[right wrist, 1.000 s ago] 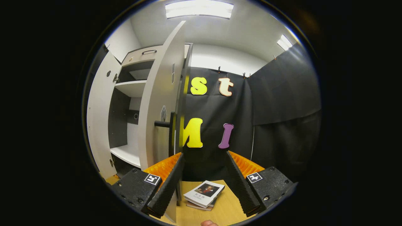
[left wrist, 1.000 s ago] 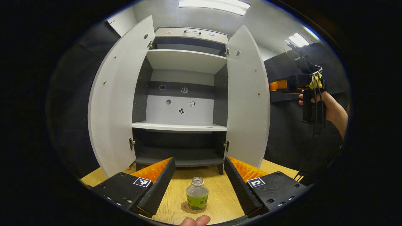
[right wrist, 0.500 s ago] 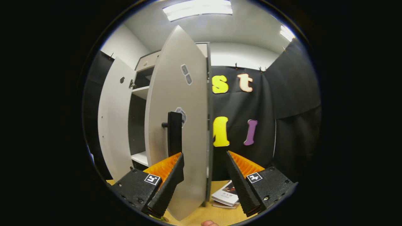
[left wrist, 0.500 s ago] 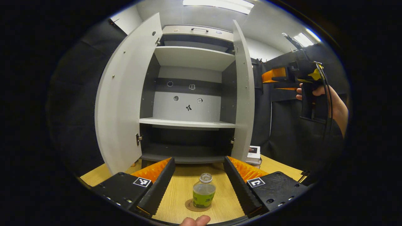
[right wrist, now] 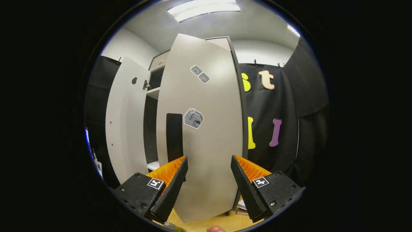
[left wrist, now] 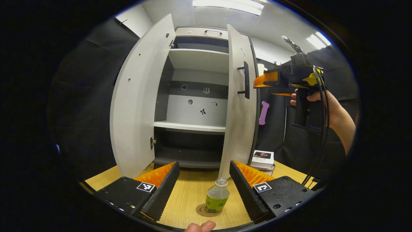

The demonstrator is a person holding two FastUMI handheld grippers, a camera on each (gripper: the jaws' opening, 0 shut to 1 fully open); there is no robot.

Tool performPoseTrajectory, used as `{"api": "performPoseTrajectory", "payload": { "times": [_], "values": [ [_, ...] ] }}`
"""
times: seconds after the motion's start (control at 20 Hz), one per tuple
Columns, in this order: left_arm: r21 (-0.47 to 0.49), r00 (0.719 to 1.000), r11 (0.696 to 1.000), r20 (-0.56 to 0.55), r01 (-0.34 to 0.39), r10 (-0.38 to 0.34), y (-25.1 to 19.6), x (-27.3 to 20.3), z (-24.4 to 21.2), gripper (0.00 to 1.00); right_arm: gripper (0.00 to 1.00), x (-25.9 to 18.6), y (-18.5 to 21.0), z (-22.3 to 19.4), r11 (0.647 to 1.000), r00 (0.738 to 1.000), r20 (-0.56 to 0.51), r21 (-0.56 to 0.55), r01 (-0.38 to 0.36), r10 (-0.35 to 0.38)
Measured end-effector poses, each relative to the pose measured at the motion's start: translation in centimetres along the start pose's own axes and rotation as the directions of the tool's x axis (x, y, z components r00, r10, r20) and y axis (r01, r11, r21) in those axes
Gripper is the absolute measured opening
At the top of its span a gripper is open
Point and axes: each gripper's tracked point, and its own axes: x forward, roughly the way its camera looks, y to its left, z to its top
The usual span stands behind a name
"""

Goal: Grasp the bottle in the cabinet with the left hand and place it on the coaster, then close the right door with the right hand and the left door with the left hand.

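Nearest you in the left gripper view, your left tool (left wrist: 203, 190) is spread wide with nothing between its fingers. Between and just beyond them, the bottle (left wrist: 217, 200) stands upright on the coaster (left wrist: 200, 211) on the tabletop (left wrist: 188, 196). It holds green liquid and wears a green label whose writing is too small to read. A fingertip (left wrist: 200, 227) shows at the bottom edge.

Farther back stands the cabinet (left wrist: 196, 96) with bare shelves; small stickers dot its back panel. The left door (left wrist: 140, 100) hangs wide open. The right door (left wrist: 238, 100) is swung partway in, edge-on to you, its dark handle (left wrist: 246, 80) facing outward. Just right of the cabinet foot, a small stack of books (left wrist: 263, 159) lies on the tabletop, the top cover carrying a portrait. Your right tool (left wrist: 269, 85) is held in your right hand (left wrist: 317, 101) up near that handle; whether it touches the door cannot be told.

In the right gripper view, your right tool (right wrist: 207, 182) is also wide open, gripping nothing, with the right door (right wrist: 206, 135) directly ahead of it. The door front carries a handle (right wrist: 174, 137) and stickers (right wrist: 193, 118) whose print is unreadable.
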Motion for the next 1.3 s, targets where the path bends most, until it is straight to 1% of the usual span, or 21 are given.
{"api": "performPoseTrajectory", "payload": {
  "times": [0.2, 0.3, 0.45, 0.55, 0.7, 0.8, 1.0, 1.05, 1.1, 1.3],
  "values": [
    [-0.011, 1.000, 1.000, -0.012, -0.004, 0.003, 0.7, 0.7, 0.3, 0.95, 0.83, -1.5, -0.5, 0.3, 1.000, 1.000, 0.020, -0.019, 0.006, -0.005],
    [-0.027, 1.000, 1.000, 0.007, 0.009, -0.009, 0.3, 0.7, 1.3, 0.95, 0.83, -2.8, -0.6, 0.1, 1.000, 1.000, 0.026, -0.015, 0.014, -0.014],
    [-0.022, 0.999, 1.000, 0.037, 0.022, -0.021, 0.1, 1.4, 2.7, 0.95, 0.83, -4.9, -0.5, -0.8, 1.000, 0.999, 0.041, -0.002, 0.026, -0.026],
    [-0.022, 0.998, 0.999, 0.046, 0.040, -0.039, -0.2, 1.8, 3.3, 0.95, 0.83, -6.1, -0.6, -2.0, 0.999, 0.998, 0.041, -0.010, 0.042, -0.042],
    [-0.002, 0.997, 0.998, 0.052, 0.059, -0.059, -0.5, 1.8, 3.9, 0.95, 0.82, -7.7, -0.8, -4.7, 0.998, 0.998, -0.003, -0.018, 0.065, -0.066],
    [-0.007, 0.996, 0.997, 0.058, 0.071, -0.070, -0.8, 1.8, 4.2, 0.95, 0.83, -8.7, -1.0, -6.6, 0.996, 0.996, -0.033, -0.001, 0.088, -0.088],
    [0.004, 0.996, 0.998, 0.059, 0.061, -0.061, -0.6, 1.9, 4.1, 0.95, 0.83, -10.2, -1.2, -10.0, 0.991, 0.990, -0.049, 0.011, 0.133, -0.132],
    [0.008, 0.997, 0.998, 0.056, 0.057, -0.057, -0.5, 1.9, 4.0, 0.90, 0.83, -10.6, -1.1, -10.6, 0.991, 0.990, -0.053, 0.020, 0.133, -0.132],
    [0.010, 0.997, 0.998, 0.055, 0.058, -0.058, -0.5, 1.9, 3.9, 0.95, 0.83, -11.1, -1.0, -11.3, 0.989, 0.989, -0.056, 0.036, 0.141, -0.138],
    [0.000, 0.997, 0.998, 0.047, 0.062, -0.062, -0.7, 1.9, 3.5, 0.95, 0.83, -13.0, -1.5, -14.0, 0.980, 0.981, -0.064, 0.067, 0.186, -0.182]
  ]
}}
